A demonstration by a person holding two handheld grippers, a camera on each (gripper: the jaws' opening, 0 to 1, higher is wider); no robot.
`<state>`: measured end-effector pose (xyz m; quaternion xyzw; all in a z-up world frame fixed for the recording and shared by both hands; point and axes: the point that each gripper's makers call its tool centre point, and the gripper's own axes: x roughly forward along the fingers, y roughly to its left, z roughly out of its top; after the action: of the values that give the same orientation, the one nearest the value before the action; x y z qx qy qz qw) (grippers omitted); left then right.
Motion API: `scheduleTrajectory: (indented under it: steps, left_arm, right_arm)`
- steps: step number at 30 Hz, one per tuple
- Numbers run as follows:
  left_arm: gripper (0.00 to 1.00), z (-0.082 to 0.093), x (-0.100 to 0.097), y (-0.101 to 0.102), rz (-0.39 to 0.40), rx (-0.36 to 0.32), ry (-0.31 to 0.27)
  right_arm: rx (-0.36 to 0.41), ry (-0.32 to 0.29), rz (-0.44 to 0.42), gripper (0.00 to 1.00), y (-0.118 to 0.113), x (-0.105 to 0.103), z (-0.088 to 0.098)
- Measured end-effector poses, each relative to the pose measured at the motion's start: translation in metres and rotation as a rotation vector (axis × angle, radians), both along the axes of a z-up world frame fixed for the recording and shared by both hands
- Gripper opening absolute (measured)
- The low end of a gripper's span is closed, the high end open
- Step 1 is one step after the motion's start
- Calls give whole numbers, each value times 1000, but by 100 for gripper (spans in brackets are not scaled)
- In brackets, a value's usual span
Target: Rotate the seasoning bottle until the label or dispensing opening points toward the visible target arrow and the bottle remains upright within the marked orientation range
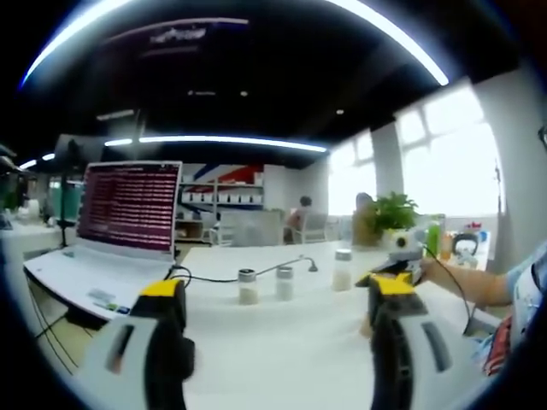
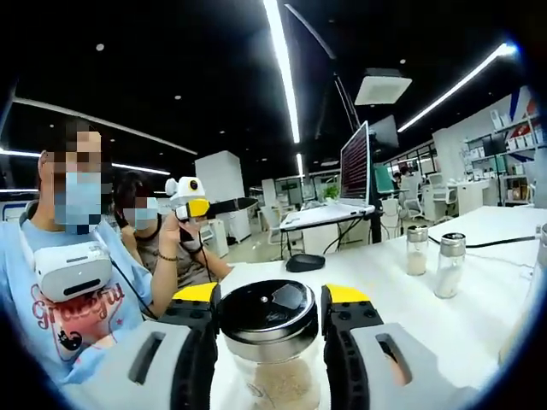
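Seasoning bottle [image 2: 272, 342] clamped between right gripper [image 2: 269, 359] jaws

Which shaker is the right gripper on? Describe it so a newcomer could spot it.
On the white table, nearest the right gripper view's camera, stands a glass shaker clamped between the right gripper jaws. Unlike the two small shakers beyond it by the cable, it has a glossy black lid and brownish grains.

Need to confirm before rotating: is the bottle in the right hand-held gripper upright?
Upright: the bottle stands cap-up between the right hand-held gripper jaws, which flank its lid.
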<state>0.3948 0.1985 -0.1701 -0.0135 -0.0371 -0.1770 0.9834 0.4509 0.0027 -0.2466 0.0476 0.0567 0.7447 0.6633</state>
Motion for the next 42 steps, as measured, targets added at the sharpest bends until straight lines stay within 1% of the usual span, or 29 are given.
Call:
scheduleTrajectory:
  steps: [3,5,8,10,12,15,18,20,23,31,33,36,39,42]
  left_arm:
    - [94,0,0,2,10,0,2]
    - [94,-1,-1,2,11,1,3]
    - [94,0,-2,1,4,0,3]
    - [94,0,-2,0,-1,3,2]
    - [94,3,-2,2,5,-6,-10]
    - [94,3,-3,5,14,-11,-10]
    - [94,3,-4,5,17,-5,-11]
    - [94,2,-3,3,15,5,-9]
    - [94,1,-2,1,5,5,-5]
    - [93,-1,1,3,13,0,10]
    - [93,1,1,4,20,-13,3]
    - [93,0,0,3,19,7,3]
    - [93,0,0,1,13,1,2]
    - [93,0,0,0,4,8,3]
  right_arm:
    - [6,-1,-5,46,0,0,0]
    - [-5,2,-16,46,0,-1,0]
    - [-27,-31,-29,46,1,-1,-1]
    - [-32,-35,-39,45,1,0,-1]
    - [-49,-58,-70,45,2,3,-2]
    - [-56,-78,-76,45,4,2,-3]
    - [-52,-83,-82,44,3,4,-3]
    - [-51,-77,-107,44,3,6,-3]
    - [-78,-87,-147,44,4,8,-3]
    - [-97,-92,-184,44,4,11,-5]
    - [-89,-91,-190,44,4,10,-5]
    - [-87,-95,-217,44,4,11,-5]
    - [-91,-96,-242,44,5,13,-5]
    - [-85,-93,-241,44,4,13,-5]
